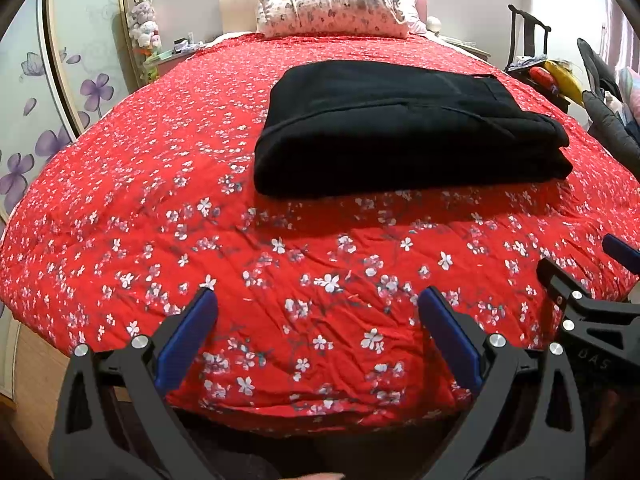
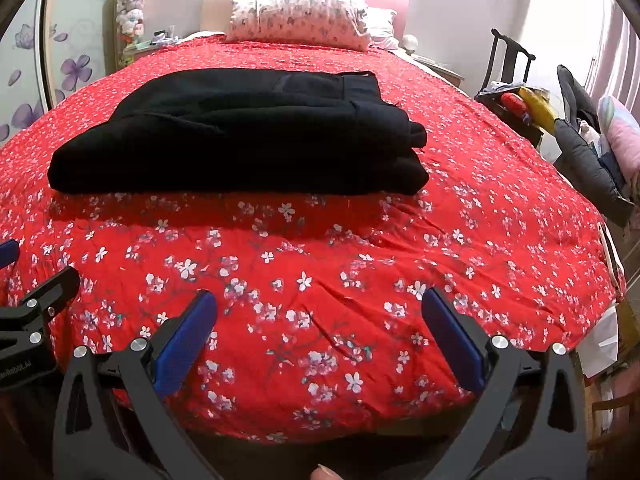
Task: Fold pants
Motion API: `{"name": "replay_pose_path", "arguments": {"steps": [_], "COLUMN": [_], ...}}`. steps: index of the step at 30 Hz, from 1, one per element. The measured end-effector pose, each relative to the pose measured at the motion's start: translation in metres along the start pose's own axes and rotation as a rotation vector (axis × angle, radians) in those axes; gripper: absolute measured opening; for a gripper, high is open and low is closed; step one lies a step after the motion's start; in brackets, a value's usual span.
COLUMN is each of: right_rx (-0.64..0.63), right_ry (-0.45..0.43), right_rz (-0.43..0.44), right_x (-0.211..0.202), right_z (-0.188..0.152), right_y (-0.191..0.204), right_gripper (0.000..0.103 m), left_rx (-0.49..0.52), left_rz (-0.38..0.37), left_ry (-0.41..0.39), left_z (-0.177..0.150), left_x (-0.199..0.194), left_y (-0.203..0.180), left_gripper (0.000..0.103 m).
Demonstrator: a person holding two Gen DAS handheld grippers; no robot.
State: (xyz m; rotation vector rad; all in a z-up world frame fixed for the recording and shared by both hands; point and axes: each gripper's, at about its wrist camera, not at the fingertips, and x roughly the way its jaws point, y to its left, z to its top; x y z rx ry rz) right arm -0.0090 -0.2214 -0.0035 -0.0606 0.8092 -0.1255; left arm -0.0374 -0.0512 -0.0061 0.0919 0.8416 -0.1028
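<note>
Pants: black fabric pants (image 1: 404,128) lie folded into a thick, compact rectangle on the red bedspread with white blossoms (image 1: 280,260), between the floral pillow (image 1: 332,8) at the headboard and the foot of the bed.
Fold: layers stack squarely, the rounded fold edge on the side toward the flowered wardrobe door (image 1: 60,92), the looser ends on the side toward the dark wooden chair (image 1: 528,36); the waistband seems to be on top, at the edge nearer the pillow.
Left gripper: black two-finger left gripper with blue pads (image 1: 318,320) hovers over the foot of the bed, well short of the pants, jaws spread wide and holding nothing.
Right gripper: matching right gripper (image 2: 320,320) sits beside it at the same edge, jaws equally wide, also empty.
Why apart: both tools being clear of the bundle suggests the cloth has been released to lie under its own weight.
Progress: the folding looks finished or nearly so; at most a squaring of the looser ends appears to be left.
Risk: any further nudge could slide the top layer off.
</note>
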Motion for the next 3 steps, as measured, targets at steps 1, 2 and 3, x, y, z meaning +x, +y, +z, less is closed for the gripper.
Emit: {"name": "replay_pose_path", "arguments": {"steps": [1,2,3], "right_rx": [0.001,0.002,0.003], "right_ry": [0.001,0.002,0.002], "right_rz": [0.001,0.002,0.003], "right_x": [0.0003,0.0008,0.0010], "right_z": [-0.0001,0.0000,-0.0003], "right_y": [-0.0002,-0.0005,-0.0006], "right_gripper": [0.102,0.102,0.102], "left_rx": [0.002,0.006,0.009], "left_rz": [0.002,0.004,0.006], "left_ry": [-0.001,-0.003,-0.004], "left_z": [0.0005,-0.0003,0.0001], "left_x": [-0.0002,-0.0003,-0.0004], "left_y": [0.0003,0.0000,0.0005], "left_gripper": [0.101,0.101,0.101]}}
